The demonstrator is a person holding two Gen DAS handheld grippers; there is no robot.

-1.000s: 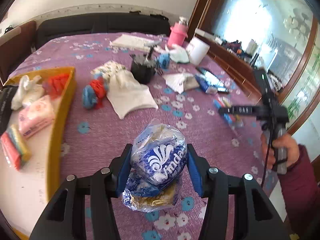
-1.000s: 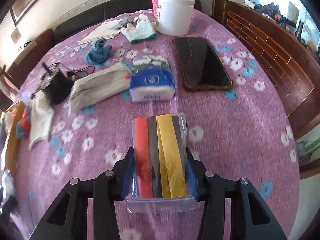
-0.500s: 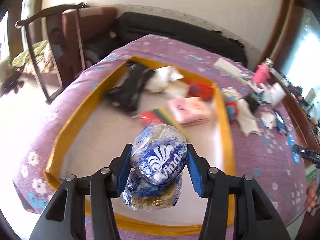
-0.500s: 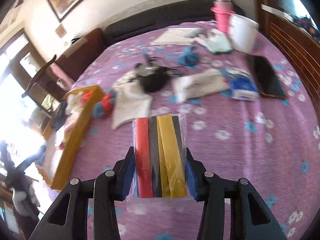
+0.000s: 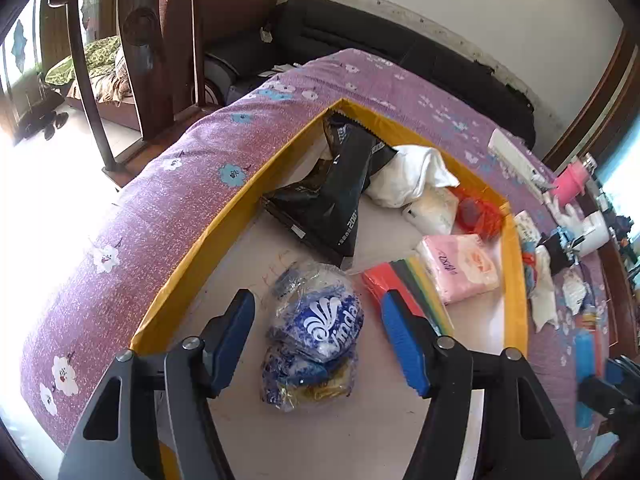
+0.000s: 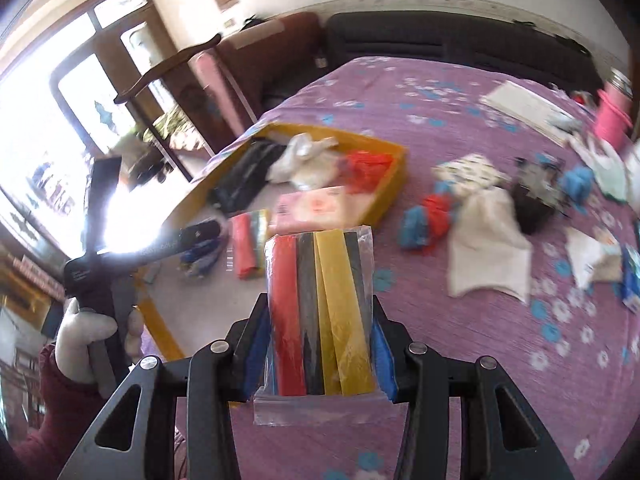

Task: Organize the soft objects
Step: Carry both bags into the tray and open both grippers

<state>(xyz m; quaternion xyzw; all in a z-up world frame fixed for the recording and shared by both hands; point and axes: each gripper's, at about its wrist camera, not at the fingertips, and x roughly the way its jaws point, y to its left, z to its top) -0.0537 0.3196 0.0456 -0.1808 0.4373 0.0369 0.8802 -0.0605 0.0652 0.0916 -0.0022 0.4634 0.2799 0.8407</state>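
Note:
My left gripper (image 5: 320,340) is open over the yellow-walled tray (image 5: 224,232). A blue and white tissue bag (image 5: 316,336) lies on the tray floor between its spread fingers, touching neither. My right gripper (image 6: 320,344) is shut on a clear pack of red, black and yellow strips (image 6: 320,312), held above the purple floral cloth beside the tray (image 6: 392,184). The tray also holds a black bag (image 5: 340,192), white cloth (image 5: 412,172), a pink tissue pack (image 5: 460,264), a red net (image 5: 480,212) and a coloured strip pack (image 5: 404,280).
On the cloth right of the tray lie a white cloth (image 6: 488,248), a red and blue bundle (image 6: 428,216), a black item (image 6: 532,200), a blue rag (image 6: 576,180) and a pink bottle (image 6: 612,116). A wooden chair (image 5: 132,60) stands beyond the table's left edge.
My left gripper has opened and let the tissue bag down onto the tray floor. My right gripper has swung left toward the tray, still holding the strip pack.

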